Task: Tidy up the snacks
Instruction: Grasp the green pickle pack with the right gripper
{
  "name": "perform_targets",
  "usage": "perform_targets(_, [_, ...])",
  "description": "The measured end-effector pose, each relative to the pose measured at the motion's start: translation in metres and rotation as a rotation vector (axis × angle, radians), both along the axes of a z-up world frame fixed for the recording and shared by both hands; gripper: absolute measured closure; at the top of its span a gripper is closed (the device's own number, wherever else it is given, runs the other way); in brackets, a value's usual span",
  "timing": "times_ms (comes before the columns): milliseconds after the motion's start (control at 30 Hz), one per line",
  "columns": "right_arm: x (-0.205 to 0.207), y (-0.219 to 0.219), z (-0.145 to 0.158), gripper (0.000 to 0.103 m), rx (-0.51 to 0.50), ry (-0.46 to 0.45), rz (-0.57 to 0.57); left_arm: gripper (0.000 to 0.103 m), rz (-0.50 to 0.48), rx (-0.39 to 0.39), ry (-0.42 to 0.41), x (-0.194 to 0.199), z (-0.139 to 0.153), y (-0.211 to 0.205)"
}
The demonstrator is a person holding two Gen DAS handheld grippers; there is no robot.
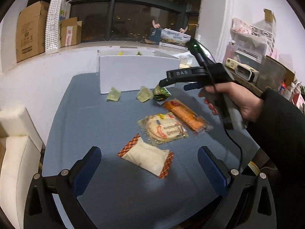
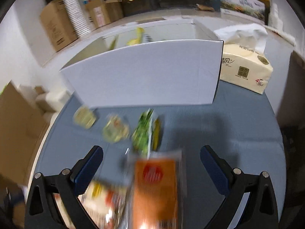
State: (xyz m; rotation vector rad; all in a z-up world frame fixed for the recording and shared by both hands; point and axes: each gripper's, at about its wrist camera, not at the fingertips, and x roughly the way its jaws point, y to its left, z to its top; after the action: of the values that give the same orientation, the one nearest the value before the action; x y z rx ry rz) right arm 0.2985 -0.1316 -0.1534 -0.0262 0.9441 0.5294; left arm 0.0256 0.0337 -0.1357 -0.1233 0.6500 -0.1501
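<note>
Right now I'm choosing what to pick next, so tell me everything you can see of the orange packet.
The orange packet is a long, narrow bar in glossy clear wrap with crimped ends and a red round logo near its far end. It lies flat on the blue table, sealed, running diagonally. Its far end is next to the green packet; the round-biscuit packet lies alongside. The open right hand-held gripper hangs above it without touching.

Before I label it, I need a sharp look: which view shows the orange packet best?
The left wrist view: the orange packet lies whole and sharp on the table. The right wrist view shows it close but motion-blurred, cut off by the frame's bottom edge.
</note>
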Motion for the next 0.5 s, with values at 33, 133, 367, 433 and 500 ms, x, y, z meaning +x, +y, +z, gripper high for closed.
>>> perform_targets(33, [0.009,0.003,-0.002,0.004,0.002,0.017,-0.008,0.000,0.005,-0.006,-0.001,0.000,0.000,0.003])
perform_targets(133, [0.029,0.012,-0.015,0.033,-0.016,0.091,-0.027,0.000,0.028,-0.027,0.004,0.000,-0.003,0.012])
perform_targets(367, [0.026,0.022,-0.026,0.070,-0.007,0.090,0.036,0.000,0.073,-0.075,0.025,0.005,-0.006,0.028])
perform_targets(433, [0.020,0.018,-0.020,0.072,0.008,0.065,0.053,0.000,0.079,-0.081,0.029,0.008,-0.005,0.031])
perform_targets(500, [0.011,0.008,-0.009,0.073,0.046,0.039,0.056,0.000,0.091,-0.081,0.033,0.016,-0.001,0.035])
